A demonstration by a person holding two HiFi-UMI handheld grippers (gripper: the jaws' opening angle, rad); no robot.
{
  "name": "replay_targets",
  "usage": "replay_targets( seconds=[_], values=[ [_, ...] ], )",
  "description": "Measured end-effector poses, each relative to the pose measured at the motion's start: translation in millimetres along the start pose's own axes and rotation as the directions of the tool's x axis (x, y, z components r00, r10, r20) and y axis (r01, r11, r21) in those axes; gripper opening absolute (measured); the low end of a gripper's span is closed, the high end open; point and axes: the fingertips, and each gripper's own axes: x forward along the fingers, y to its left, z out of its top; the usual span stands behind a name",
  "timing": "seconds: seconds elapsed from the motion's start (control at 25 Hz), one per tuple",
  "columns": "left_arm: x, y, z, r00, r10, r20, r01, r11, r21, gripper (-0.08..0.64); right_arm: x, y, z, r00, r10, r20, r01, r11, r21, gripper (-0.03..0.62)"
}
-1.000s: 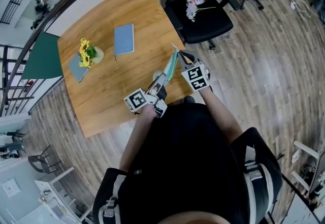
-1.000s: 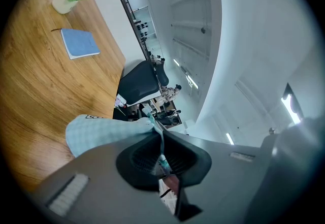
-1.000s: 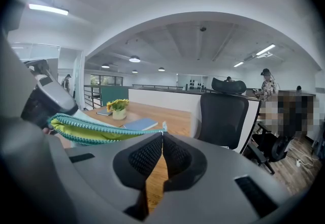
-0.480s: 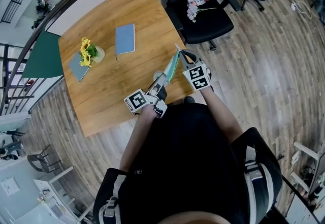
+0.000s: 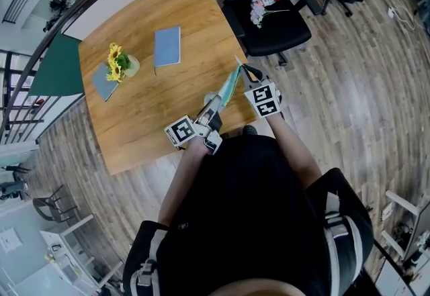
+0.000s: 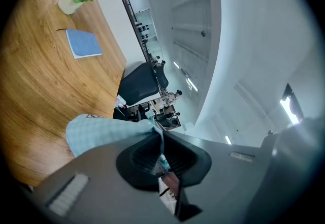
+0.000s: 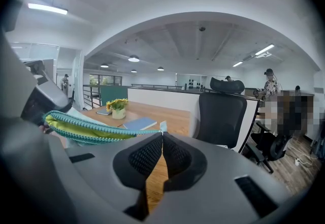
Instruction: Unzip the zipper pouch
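Closest in, the left gripper (image 6: 161,147) has its jaws pressed together on one end of the zipper pouch (image 5: 226,86), pale checked fabric bunching out just past the pads. The right gripper (image 7: 162,139) is likewise clamped on the pouch, pinching the far tip of the zipper line. From there the two rows of teal teeth run back parted, with yellow-green lining showing between them. The pouch hangs stretched between the two grippers over the near right corner of the wooden table (image 5: 144,120). The right gripper sits about at the table's right edge, and the near edge is just below the person's forearms. Beyond the pouch lies a broad bare stretch of wood. Past it, well apart from the grippers, a blue notebook (image 5: 166,46) lies flat. Farther left a vase of yellow flowers (image 5: 119,65) stands beside a grey notebook (image 5: 103,82) near the left edge. A black office chair (image 5: 275,19) stands just beside the table's far right edge, and open plank floor (image 5: 363,93) spreads to the right.
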Motion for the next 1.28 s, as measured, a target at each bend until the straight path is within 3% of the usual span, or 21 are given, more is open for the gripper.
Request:
replay_targets(
  seconds=[0.28,0.56,0.76,0.84,1.0,1.12,1.28],
  values=[
    [-2,-3,-4,1.0,0.004,0.01,-0.004,1.0,0.005,0.012,-3,0,-3,1.0,0.013,-0.005,-0.013,1.0,0.0,0.009],
    [-6,-7,-8,0.999,0.003,0.035,-0.002,0.999,-0.044,0.011,-6,2,-2,0.998,0.064,0.016,-0.065,0.997,0.045,0.017],
    [-12,-2,-7,0.999,0.009,0.052,-0.009,1.0,-0.011,0.011,-11,-2,-8,0.998,0.06,0.013,-0.061,0.997,0.051,0.048],
    [-13,-2,-8,0.998,0.005,0.063,-0.003,1.0,-0.031,0.011,-13,-4,-11,0.999,0.051,0.011,-0.052,0.997,0.055,0.046],
    [-19,5,-2,0.997,0.033,0.075,-0.033,0.999,0.006,0.011,-18,-9,-18,0.999,0.037,0.004,-0.037,0.997,0.063,0.026],
    [-23,4,5,0.995,0.025,0.098,-0.022,0.999,-0.028,0.011,-19,-5,-25,0.999,0.04,-0.003,-0.039,0.997,0.07,0.003],
    [-31,17,22,0.993,0.045,0.112,-0.048,0.998,0.026,0.011,-17,6,-29,0.998,0.06,-0.016,-0.058,0.996,0.064,0.002]
  ],
)
